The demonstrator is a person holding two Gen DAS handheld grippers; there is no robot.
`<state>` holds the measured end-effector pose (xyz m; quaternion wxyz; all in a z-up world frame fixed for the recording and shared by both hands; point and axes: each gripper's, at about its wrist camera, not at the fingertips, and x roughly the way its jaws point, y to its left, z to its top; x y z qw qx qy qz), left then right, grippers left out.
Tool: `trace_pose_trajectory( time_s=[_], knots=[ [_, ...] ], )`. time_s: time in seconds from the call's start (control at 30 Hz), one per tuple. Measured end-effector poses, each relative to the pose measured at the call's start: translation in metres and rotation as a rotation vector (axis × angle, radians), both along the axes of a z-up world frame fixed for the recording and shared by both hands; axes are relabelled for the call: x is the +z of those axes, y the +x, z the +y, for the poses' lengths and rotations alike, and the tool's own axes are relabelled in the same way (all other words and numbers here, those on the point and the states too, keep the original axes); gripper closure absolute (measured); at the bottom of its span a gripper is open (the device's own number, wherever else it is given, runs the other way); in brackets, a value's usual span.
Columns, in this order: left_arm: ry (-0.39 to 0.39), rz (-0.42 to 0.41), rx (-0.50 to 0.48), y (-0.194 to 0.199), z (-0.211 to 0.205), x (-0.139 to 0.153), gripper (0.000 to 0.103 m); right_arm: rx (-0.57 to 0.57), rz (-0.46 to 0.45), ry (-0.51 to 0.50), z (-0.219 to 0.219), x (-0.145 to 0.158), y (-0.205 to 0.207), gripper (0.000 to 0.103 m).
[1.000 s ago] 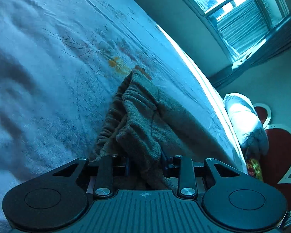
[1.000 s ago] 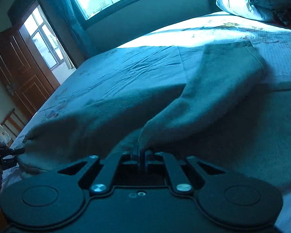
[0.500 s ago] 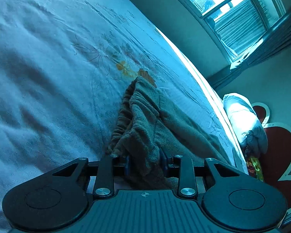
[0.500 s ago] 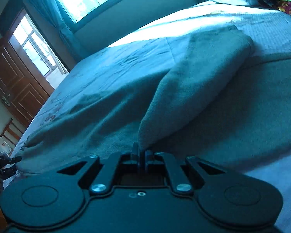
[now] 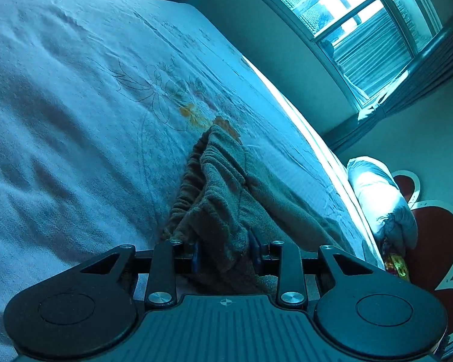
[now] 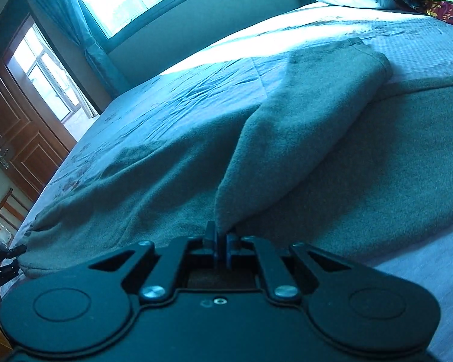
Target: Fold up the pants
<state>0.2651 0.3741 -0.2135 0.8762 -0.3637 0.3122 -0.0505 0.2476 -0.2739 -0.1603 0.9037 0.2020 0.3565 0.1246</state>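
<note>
Blue-lit bedding fills both views: a pale bedspread with an outlined flower pattern at centre of the left wrist view, a window at upper right, a pillow at the right edge.

At lower centre of that view my left gripper clamps a thick bunch of the pants, the gathered waistband trailing up the frame from between the narrowed jaws.

In the right wrist view a wooden door stands at left and a window at top. At lower centre my right gripper is pinched fully together on a thin fold of the same pants, which spread across the bed with one leg end folded over toward upper right.

I judge I am mid-fold, both ends held. Next I need to carry both grips across together, keeping the cloth taut, then lay it flat before letting go.
</note>
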Motion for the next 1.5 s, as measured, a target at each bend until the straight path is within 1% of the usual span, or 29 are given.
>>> trace_pose_trajectory(
  time_s=[0.2,0.53,1.0,1.1,1.13,1.17,1.23,1.33,1.4,1.5],
  knots=[
    [0.006,0.002,0.002,0.001,-0.001,0.001,0.071,0.004,0.004,-0.002,0.000,0.000,0.001,0.103],
    [0.039,0.012,0.003,0.002,-0.005,0.004,0.071,0.001,0.010,0.007,0.000,-0.001,0.000,0.103],
    [0.051,0.020,0.009,0.000,-0.008,0.007,0.071,-0.002,0.013,0.014,0.000,-0.001,0.000,0.103],
    [0.080,0.009,0.004,-0.002,-0.011,0.013,0.071,-0.006,-0.006,0.012,0.000,0.004,-0.003,0.103],
    [0.102,0.009,-0.002,-0.002,-0.013,0.013,0.071,0.003,-0.010,-0.013,0.003,0.003,-0.003,0.103],
    [0.105,0.016,-0.004,-0.001,-0.013,0.011,0.071,0.006,0.003,-0.024,0.003,-0.001,-0.001,0.103],
    [0.079,0.017,0.006,-0.001,-0.010,0.009,0.070,-0.011,0.022,0.013,0.000,-0.006,0.000,0.103],
    [0.103,0.018,-0.005,-0.002,-0.012,0.013,0.071,-0.012,0.012,0.006,0.001,-0.002,-0.002,0.103],
    [0.091,0.012,-0.005,-0.003,-0.010,0.014,0.070,-0.018,0.009,0.021,-0.001,0.001,-0.004,0.103],
    [0.063,-0.001,-0.001,-0.006,-0.007,0.013,0.070,-0.022,-0.037,0.033,-0.003,0.011,-0.011,0.103]
  ],
)
